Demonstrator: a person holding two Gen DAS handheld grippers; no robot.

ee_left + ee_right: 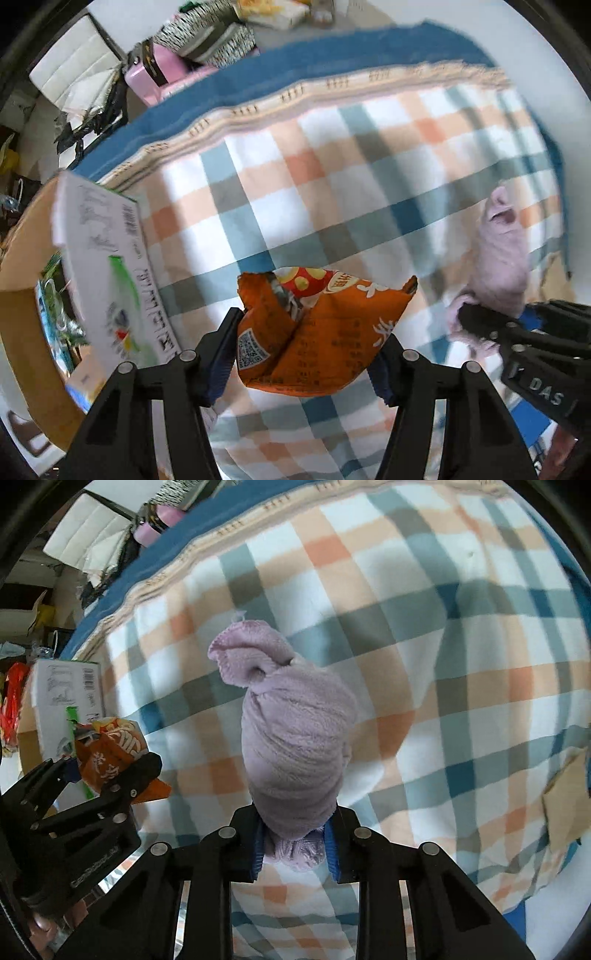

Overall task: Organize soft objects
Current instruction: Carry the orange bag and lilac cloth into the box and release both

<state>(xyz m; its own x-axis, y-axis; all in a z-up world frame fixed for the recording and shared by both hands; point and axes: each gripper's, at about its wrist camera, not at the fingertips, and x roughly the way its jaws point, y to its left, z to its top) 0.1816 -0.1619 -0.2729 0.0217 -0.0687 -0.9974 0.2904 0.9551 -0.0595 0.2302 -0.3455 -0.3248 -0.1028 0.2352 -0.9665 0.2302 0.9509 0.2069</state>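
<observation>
Over the checked blanket [332, 177], your left gripper [304, 350] has its fingers spread fairly wide and closed onto an orange snack bag [317, 332]. The blue pads press the bag's two sides; the bag is crumpled, its top corner folded over, and it hangs clear of the cloth. The gripper points forward and down across the blanket, with a white printed carton [110, 273] just to its left, standing in or against a brown cardboard box [26, 295]; which, you cannot tell.

Your right gripper [295, 849] has its fingers much closer together, clamped on the lower end of a rolled lilac towel [295, 746]. The roll stands up and away from the fingers [258, 845], with a loose flap curling at its far end. A tuft of towel bulges out below the pads. This gripper also aims down at the blanket.

The two grippers sit side by side, near each other but apart: each shows at the edge of the other's view. A blue sheet [332, 62] shows beyond the blanket's fringed border.
</observation>
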